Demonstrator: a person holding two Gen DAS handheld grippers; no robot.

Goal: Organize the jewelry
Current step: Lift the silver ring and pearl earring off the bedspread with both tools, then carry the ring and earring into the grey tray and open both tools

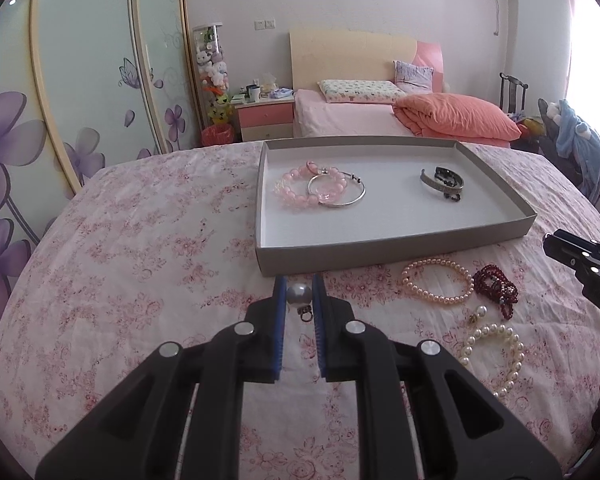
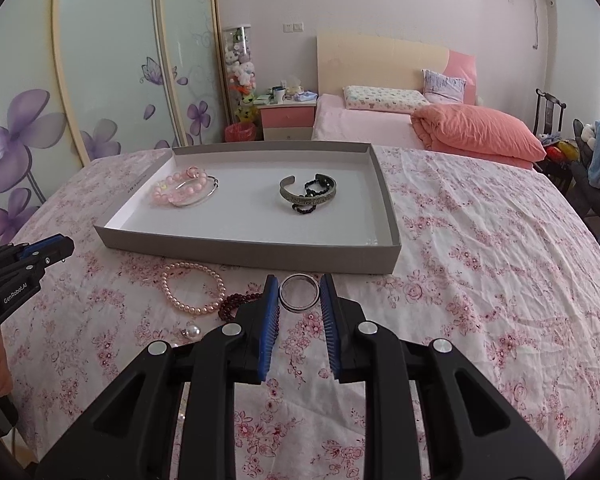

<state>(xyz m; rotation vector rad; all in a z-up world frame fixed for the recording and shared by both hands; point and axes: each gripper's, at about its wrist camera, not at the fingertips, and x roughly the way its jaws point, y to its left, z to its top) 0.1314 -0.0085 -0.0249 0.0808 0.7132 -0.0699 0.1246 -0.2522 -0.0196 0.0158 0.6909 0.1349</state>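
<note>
My left gripper (image 1: 299,293) is shut on a grey pearl earring (image 1: 299,295) just in front of the grey tray (image 1: 396,246). My right gripper (image 2: 299,293) is shut on a silver ring (image 2: 299,292) in front of the tray (image 2: 252,252). In the tray lie a pink bead bracelet (image 1: 300,188) with a silver bangle (image 1: 338,192) and a dark metal cuff (image 1: 442,184) with a black chain. On the cloth lie a pink pearl bracelet (image 1: 436,280), a dark red bead bracelet (image 1: 496,290), a white pearl bracelet (image 1: 496,356) and a single pearl earring (image 1: 479,313).
The tray sits on a round table under a pink floral cloth (image 1: 120,280). Behind it stand a bed (image 1: 364,116), a pink nightstand (image 1: 265,114) and a wardrobe with flower doors (image 1: 60,120). A chair with clothes (image 1: 576,140) is at the right.
</note>
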